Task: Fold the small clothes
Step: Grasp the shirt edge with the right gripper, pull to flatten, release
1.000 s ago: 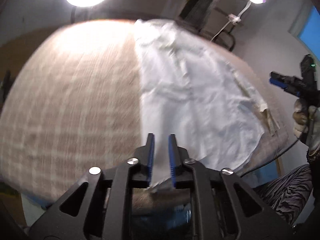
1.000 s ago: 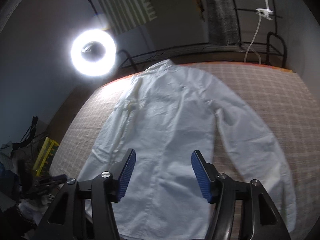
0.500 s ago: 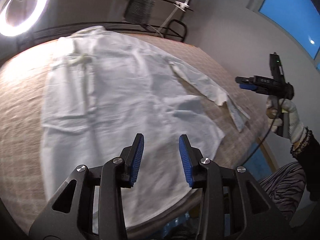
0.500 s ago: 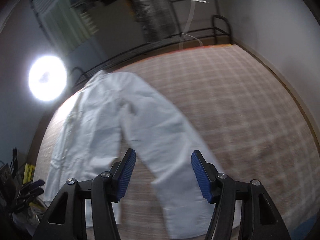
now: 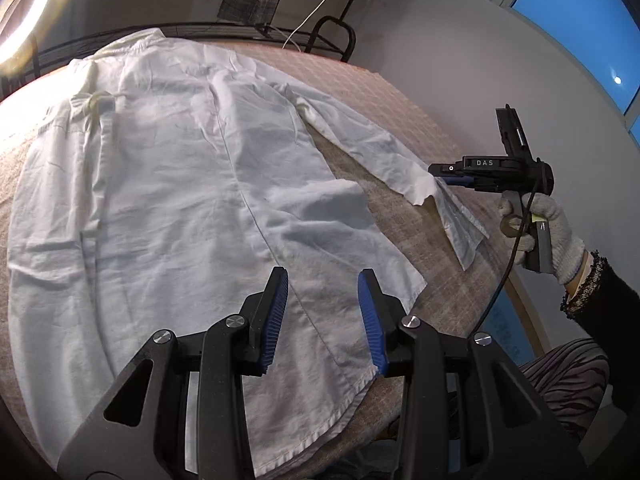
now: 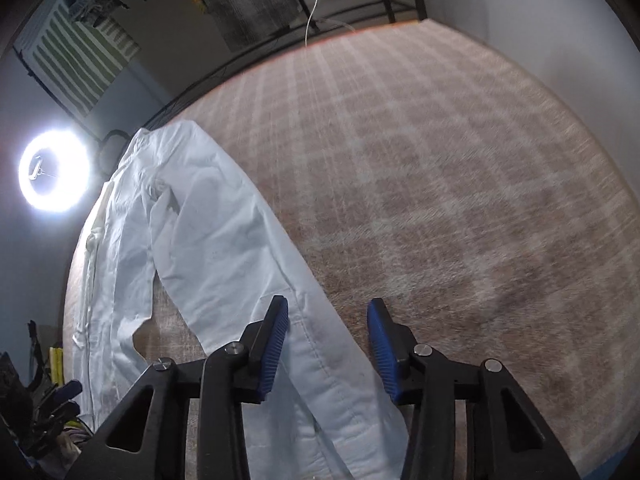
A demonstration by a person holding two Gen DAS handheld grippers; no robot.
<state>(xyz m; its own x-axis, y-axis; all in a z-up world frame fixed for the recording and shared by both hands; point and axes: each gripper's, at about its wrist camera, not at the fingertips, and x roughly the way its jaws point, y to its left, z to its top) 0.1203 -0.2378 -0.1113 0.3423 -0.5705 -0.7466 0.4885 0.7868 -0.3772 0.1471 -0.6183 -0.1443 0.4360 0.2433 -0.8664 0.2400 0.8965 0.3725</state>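
A white long-sleeved shirt (image 5: 168, 184) lies spread flat on the checked tablecloth (image 5: 400, 208), collar at the far end. My left gripper (image 5: 323, 280) hovers open above the shirt's near hem, nothing between its blue pads. The shirt's right sleeve (image 6: 224, 240) runs diagonally toward the table's near right edge. My right gripper (image 6: 328, 306) is low over the sleeve near the cuff, its jaws closing with the sleeve under the gap; the pads do not press on it. In the left wrist view the right gripper (image 5: 452, 178), held by a gloved hand (image 5: 556, 232), sits at the sleeve's cuff (image 5: 460, 232).
A bright ring light (image 6: 54, 170) stands beyond the far left corner. A black metal rail (image 5: 332, 36) and a hanging white cable run behind the table. The tablecloth (image 6: 440, 200) right of the sleeve is bare. A person's striped clothing shows at the near right.
The left gripper swung from the bare cloth to above the shirt's hem and its jaws widened. The right gripper moved right and down from the shirt's body onto the sleeve, jaws narrowing.
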